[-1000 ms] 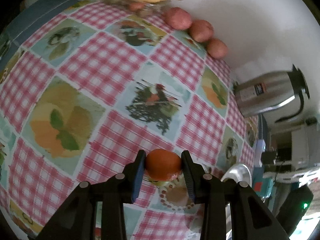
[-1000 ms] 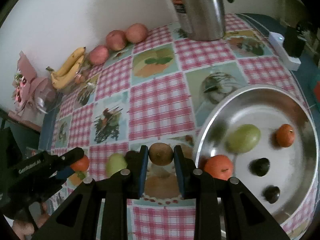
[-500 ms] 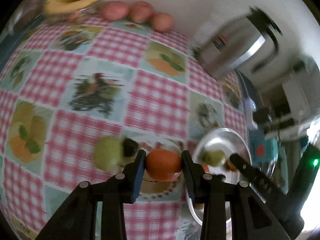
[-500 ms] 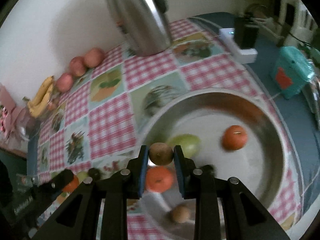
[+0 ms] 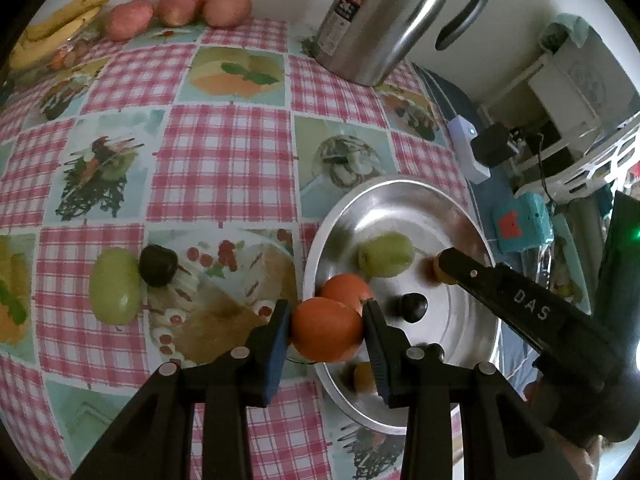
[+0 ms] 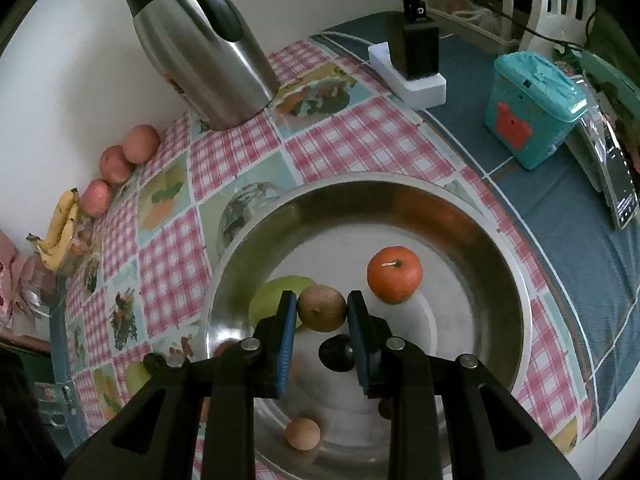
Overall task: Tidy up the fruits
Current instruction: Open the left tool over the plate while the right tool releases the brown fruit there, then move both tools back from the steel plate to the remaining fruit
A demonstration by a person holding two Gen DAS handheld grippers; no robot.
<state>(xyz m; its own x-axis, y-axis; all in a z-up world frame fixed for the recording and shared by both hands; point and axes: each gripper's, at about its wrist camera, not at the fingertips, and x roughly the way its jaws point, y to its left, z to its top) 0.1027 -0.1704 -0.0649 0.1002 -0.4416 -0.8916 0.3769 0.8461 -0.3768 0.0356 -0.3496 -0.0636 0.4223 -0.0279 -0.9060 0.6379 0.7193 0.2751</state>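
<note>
My left gripper [image 5: 326, 330] is shut on an orange [image 5: 326, 330] and holds it above the near left rim of the steel bowl [image 5: 384, 190]. My right gripper [image 6: 322, 308] is shut on a brown kiwi [image 6: 321, 307] and holds it over the middle of the bowl [image 6: 516, 308]. In the bowl lie an orange [image 6: 394, 274], a green fruit [image 6: 272, 300], a dark plum [image 6: 336, 352] and a small brown fruit [image 6: 303, 433]. On the cloth left of the bowl lie a green fruit [image 5: 114, 291] and a dark plum [image 5: 158, 265].
A steel kettle [image 5: 380, 20] stands at the back by the wall. Three red apples [image 5: 180, 4] and bananas [image 5: 52, 28] lie at the back left. A white power strip [image 6: 408, 76] and a teal box [image 6: 528, 108] sit right of the bowl.
Both grippers have moved right, toward and over the bowl, each with its fruit. The right gripper has gone from beside the bowl to above its middle.
</note>
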